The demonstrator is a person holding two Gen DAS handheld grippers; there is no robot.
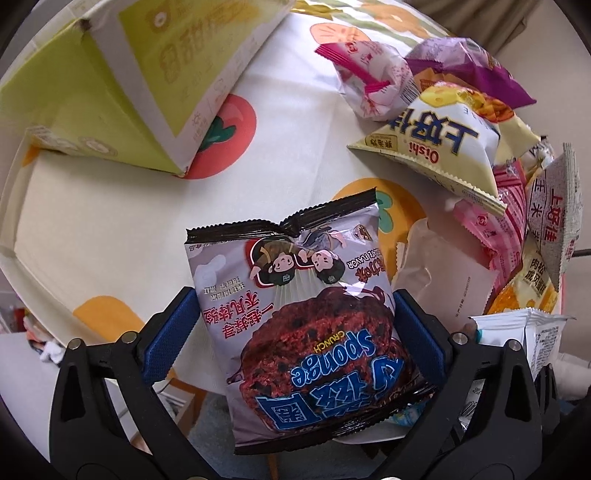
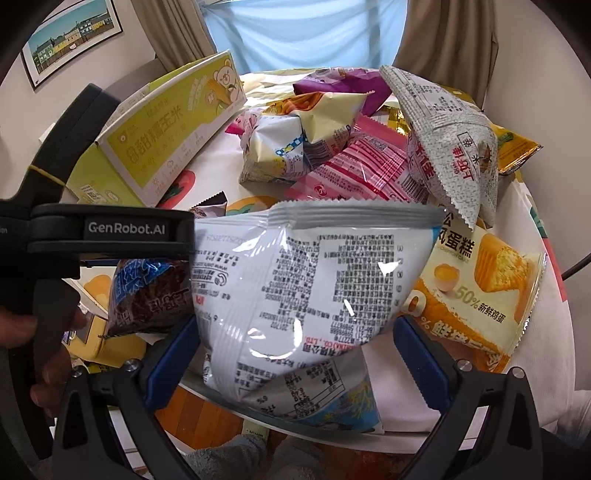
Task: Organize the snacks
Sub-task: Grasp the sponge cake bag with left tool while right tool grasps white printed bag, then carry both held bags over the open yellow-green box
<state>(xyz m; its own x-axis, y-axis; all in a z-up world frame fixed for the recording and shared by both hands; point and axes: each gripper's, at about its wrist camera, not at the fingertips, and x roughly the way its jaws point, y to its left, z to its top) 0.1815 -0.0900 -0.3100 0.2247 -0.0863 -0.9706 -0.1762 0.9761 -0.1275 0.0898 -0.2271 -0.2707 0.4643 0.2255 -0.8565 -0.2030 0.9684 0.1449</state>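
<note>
Both grippers hold snack packets near the yellow-green cardboard box [image 1: 110, 85].
Left gripper [image 1: 295, 332] jaws clamp glossy grey-brown sponge-cake packet [image 1: 295, 306], long axis pointing forward, box ahead-left; right gripper [image 2: 295, 354] jaws clamp white printed packet [image 2: 306, 280].

**A lived-in home room**

A round tabletop [image 2: 532, 295] wears a cloth printed with cartoon fruit. Behind it, tan curtains [image 2: 447, 33] flank a bright window [image 2: 303, 33]. Left of the window, a framed picture [image 2: 74, 37] of coloured houses hangs on the wall.
</note>
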